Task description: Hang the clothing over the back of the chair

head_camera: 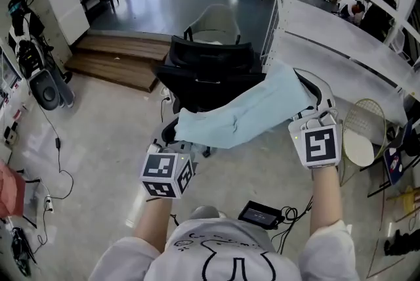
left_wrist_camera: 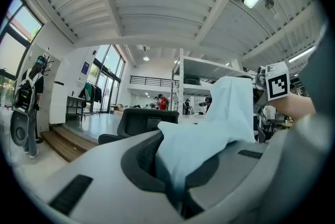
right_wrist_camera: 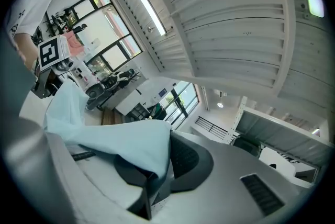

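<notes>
Left gripper (left_wrist_camera: 175, 198): I read its smooth grey moulded jaws as pinched together on one end of the clothing. The fabric wells up out of the narrow slot between them in soft, rounded folds.

Right gripper (right_wrist_camera: 151, 186): its jaws are clamped on the other end of the clothing. The cloth spills over the dark, finely ribbed recess on one jaw and falls away in a broad flap.

Clothing (head_camera: 249, 112): thin, matte, pale blue-green fabric with a few long creases. It hangs in the air as a slack band between my two grippers, higher at the right gripper and lower at the left. In the head view it lies across the near side of the chair. I cannot tell whether it touches the chair.

Chair (head_camera: 209, 63): a black office chair with a broad, gently curved backrest and a dull, non-reflective surface. It stands just beyond the cloth.

Second chair (head_camera: 213, 25): a pale grey shell with a rounded back, close behind the black one.

Floor (head_camera: 98, 122): smooth grey concrete with a faint sheen.

Wooden step (head_camera: 121, 56): a low, stepped platform of brown planks with visible grain, left of the chairs.

Rack (head_camera: 283, 4): white painted metal uprights, straight and slim, just right of the black chair.
</notes>
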`<act>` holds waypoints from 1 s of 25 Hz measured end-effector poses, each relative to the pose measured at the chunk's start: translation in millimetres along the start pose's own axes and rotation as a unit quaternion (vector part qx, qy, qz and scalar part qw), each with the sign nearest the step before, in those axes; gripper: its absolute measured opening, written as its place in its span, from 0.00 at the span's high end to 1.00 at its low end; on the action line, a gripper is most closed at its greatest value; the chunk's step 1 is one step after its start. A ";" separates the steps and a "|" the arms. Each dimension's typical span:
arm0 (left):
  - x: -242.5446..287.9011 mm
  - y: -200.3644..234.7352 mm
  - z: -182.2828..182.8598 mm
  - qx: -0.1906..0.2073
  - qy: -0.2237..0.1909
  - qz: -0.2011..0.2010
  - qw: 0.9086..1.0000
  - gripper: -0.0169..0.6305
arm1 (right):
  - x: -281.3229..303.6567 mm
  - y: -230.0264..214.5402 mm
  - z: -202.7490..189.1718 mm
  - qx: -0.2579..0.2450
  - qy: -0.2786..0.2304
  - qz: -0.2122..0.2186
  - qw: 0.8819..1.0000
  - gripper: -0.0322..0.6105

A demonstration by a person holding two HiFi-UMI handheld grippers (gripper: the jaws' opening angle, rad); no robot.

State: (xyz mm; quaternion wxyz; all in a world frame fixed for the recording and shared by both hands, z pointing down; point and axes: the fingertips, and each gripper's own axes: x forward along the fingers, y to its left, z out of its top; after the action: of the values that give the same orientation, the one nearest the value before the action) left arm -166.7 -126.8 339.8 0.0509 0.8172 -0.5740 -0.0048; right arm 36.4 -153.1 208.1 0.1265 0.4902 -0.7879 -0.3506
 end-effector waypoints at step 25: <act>125.6 60.7 26.5 -0.031 -0.050 0.127 0.990 0.94 | 188.5 -95.5 -56.0 0.014 -0.104 0.053 0.993 0.92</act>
State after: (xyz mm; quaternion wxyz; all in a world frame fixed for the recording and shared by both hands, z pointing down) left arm -182.5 -267.1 325.2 0.0477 0.7344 -0.6746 -0.0571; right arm 40.3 -365.5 156.7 0.0551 0.4100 -0.8267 -0.3814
